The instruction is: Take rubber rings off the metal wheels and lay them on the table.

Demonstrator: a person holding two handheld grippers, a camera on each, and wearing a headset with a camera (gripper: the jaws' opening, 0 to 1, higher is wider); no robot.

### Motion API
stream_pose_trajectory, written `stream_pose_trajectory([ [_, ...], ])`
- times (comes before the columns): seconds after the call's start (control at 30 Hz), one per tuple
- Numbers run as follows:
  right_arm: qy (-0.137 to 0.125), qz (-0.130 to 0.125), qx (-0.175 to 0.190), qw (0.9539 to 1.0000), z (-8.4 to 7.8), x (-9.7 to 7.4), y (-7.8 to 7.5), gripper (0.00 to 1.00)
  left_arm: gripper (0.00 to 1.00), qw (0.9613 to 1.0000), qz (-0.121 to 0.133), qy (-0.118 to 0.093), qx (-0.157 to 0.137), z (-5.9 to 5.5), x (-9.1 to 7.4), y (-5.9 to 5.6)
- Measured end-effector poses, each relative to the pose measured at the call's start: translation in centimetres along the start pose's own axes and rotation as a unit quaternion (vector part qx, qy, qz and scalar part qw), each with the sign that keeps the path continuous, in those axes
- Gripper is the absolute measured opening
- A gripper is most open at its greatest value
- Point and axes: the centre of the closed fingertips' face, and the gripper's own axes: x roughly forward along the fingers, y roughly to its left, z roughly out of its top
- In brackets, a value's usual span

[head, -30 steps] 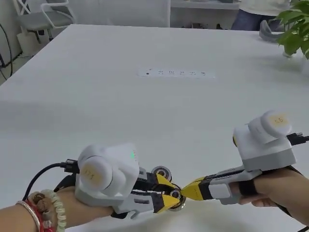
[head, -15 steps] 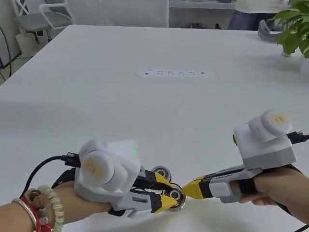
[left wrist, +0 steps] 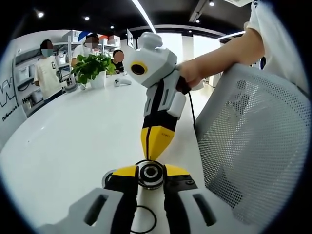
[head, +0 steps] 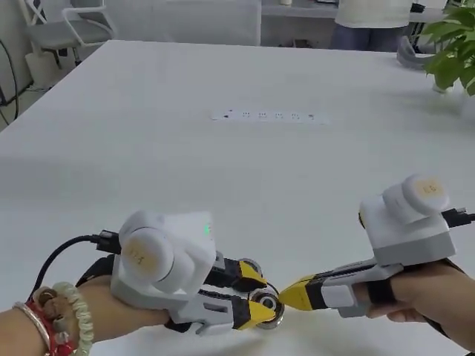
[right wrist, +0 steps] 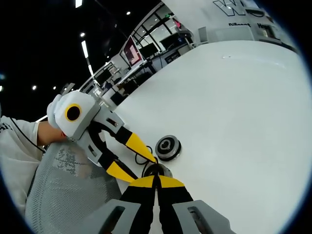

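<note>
My left gripper (head: 261, 297) is shut on a small metal wheel (head: 266, 304) just above the white table (head: 223, 170). In the left gripper view the wheel (left wrist: 149, 174) sits between my yellow jaw tips. My right gripper (head: 286, 297) comes in from the right with its jaws shut. Its tip meets the wheel's rim and pinches a thin black rubber ring (left wrist: 146, 162) there. A second wheel (right wrist: 168, 146) stands on the table just behind. A loose rubber ring (left wrist: 141, 219) lies on the table under my left jaws.
A flush socket strip (head: 263, 115) is set into the table's middle. A potted plant (head: 453, 44) stands at the far right corner, chairs (head: 67, 22) at the far left. A mesh chair back (left wrist: 253, 146) is close beside the table's near edge.
Both grippers stay joined at the wheel. The left hand and wheel have dipped slightly towards the near edge.
</note>
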Motion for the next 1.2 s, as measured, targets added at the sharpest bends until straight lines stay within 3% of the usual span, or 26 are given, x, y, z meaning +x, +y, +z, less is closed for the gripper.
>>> stream_pose_trajectory([
  [0.43, 0.007, 0.002, -0.001, 1.0, -0.3, 0.2, 0.1, 0.0, 0.3, 0.9997, -0.004, -0.018, 0.012, 1.4, -0.6, -0.1],
  [0.63, 0.006, 0.003, 0.0, 1.0, -0.2, 0.2, 0.1, 0.0, 0.39, 0.9991, -0.007, -0.041, 0.003, 2.8, -1.3, 0.0],
  [1.0, 0.006, 0.005, 0.0, 1.0, -0.2, 0.2, 0.2, 0.0, 0.44, 0.9989, 0.0, -0.045, 0.012, 3.8, -2.9, 0.6],
  [1.1, 0.006, 0.006, 0.0, 1.0, -0.2, 0.2, 0.2, 0.0, 0.45, 0.9985, 0.008, -0.038, 0.04, 3.8, -3.4, 1.0],
  [1.2, 0.006, 0.006, 0.0, 1.0, -0.2, 0.2, 0.2, 0.0, 0.46, 0.9985, 0.02, -0.036, 0.037, 4.0, -4.2, 1.6],
])
